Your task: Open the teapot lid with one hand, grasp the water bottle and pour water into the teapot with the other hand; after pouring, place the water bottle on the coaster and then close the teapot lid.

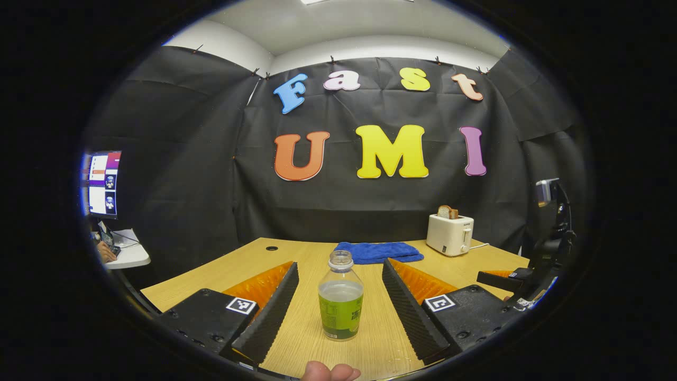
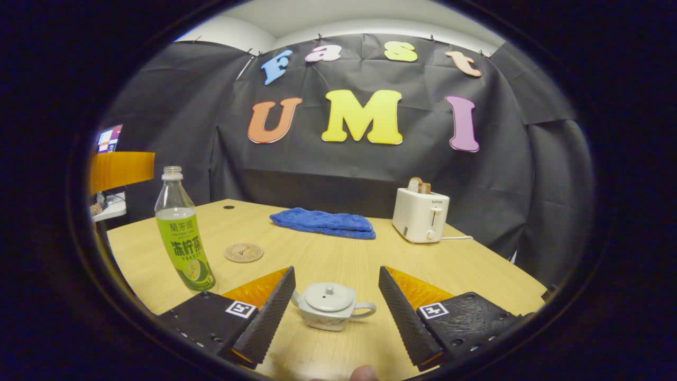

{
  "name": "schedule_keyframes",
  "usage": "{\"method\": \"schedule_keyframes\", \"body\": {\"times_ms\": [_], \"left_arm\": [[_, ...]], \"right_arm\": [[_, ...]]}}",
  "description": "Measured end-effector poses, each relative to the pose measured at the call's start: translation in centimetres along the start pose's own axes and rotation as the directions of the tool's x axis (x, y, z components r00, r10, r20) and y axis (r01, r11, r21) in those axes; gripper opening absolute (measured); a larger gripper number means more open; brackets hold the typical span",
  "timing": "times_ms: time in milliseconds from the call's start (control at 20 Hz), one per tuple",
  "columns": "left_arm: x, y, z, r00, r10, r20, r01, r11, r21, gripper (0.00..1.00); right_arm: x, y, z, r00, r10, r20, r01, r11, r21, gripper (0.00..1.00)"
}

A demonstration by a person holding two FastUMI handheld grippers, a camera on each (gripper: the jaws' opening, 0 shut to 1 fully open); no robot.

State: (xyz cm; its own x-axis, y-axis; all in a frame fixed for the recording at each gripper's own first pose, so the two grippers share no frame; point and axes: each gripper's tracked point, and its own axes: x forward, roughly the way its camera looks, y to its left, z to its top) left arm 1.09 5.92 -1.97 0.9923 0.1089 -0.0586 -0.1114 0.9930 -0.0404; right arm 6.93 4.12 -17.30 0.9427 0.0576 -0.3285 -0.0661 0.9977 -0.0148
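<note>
A folded blue towel (image 2: 323,223) lies near a white toaster (image 2: 420,214) on the wooden table (image 2: 476,264).

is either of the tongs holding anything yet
No. The left tongs stand open around the water bottle; the right tongs stand open around the teapot.

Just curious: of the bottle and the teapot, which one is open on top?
The bottle: its neck has no cap, while the teapot has its lid on.

Green-labelled water bottle (image 2: 182,238), white teapot (image 2: 330,306), blue towel (image 2: 322,222).
</note>
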Motion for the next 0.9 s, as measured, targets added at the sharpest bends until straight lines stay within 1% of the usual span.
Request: {"method": "schedule_keyframes", "body": {"times_ms": [100,200,300,350,400,450,500,550,600,650,700,750,850,900], "left_arm": [[0.0,0.7,-0.1,1.000,0.009,-0.002,-0.009,1.000,-0.006,0.99],[-0.2,1.1,0.1,1.000,0.012,0.002,-0.012,1.000,-0.018,0.99],[0.1,1.2,0.1,1.000,0.013,0.001,-0.013,1.000,-0.020,0.99],[0.0,1.2,0.1,1.000,0.012,0.000,-0.012,1.000,-0.020,0.99],[0.0,1.3,0.1,1.000,0.012,-0.002,-0.012,1.000,-0.018,0.99],[-0.1,1.4,0.1,1.000,0.013,-0.001,-0.013,1.000,-0.015,0.99],[0.0,1.6,0.2,1.000,0.014,0.002,-0.014,1.000,-0.014,0.99],[0.0,1.7,0.2,1.000,0.015,0.001,-0.015,1.000,-0.016,0.99],[-0.1,1.8,0.0,1.000,0.016,-0.001,-0.016,1.000,-0.019,0.99],[0.2,1.8,-0.1,1.000,0.017,-0.005,-0.017,1.000,-0.019,0.99],[0.1,1.8,-0.1,1.000,0.020,-0.008,-0.020,1.000,-0.019,0.99],[0.1,1.8,-0.2,1.000,0.021,-0.011,-0.021,1.000,-0.019,0.99],[0.3,1.8,-0.6,1.000,0.021,-0.021,-0.021,1.000,-0.013,0.99],[0.4,1.8,-0.6,0.999,0.022,-0.023,-0.022,1.000,-0.012,0.99]], "right_arm": [[0.9,0.0,-0.9,0.999,-0.005,-0.035,0.005,1.000,0.006,0.95],[1.4,0.2,-1.0,0.999,-0.005,-0.041,0.007,0.999,0.031,0.89],[1.9,0.5,-1.2,0.998,-0.007,-0.056,0.008,1.000,0.027,0.76],[2.0,0.7,-1.1,0.998,-0.004,-0.058,0.006,1.000,0.029,0.65],[2.1,0.6,-1.0,0.998,-0.014,-0.054,0.015,0.999,0.031,0.61],[2.2,0.5,-1.0,0.998,-0.020,-0.053,0.022,0.999,0.032,0.51],[2.5,0.6,-1.1,0.998,-0.022,-0.055,0.024,0.999,0.034,0.46],[2.6,0.7,-1.3,0.998,-0.023,-0.060,0.025,0.999,0.035,0.33],[2.7,0.6,-1.3,0.998,-0.030,-0.060,0.032,0.999,0.030,0.28],[2.9,0.7,-1.1,0.998,-0.034,-0.062,0.035,0.999,0.022,0.18],[2.9,1.0,-1.3,0.998,-0.024,-0.066,0.025,1.000,0.017,0.18],[2.4,0.8,-1.3,0.997,-0.035,-0.073,0.035,0.999,0.001,0.18],[3.0,0.5,-1.4,0.997,-0.019,-0.072,0.019,1.000,-0.001,0.01],[3.0,0.7,-1.4,0.998,-0.011,-0.070,0.010,1.000,-0.007,0.01]]}}
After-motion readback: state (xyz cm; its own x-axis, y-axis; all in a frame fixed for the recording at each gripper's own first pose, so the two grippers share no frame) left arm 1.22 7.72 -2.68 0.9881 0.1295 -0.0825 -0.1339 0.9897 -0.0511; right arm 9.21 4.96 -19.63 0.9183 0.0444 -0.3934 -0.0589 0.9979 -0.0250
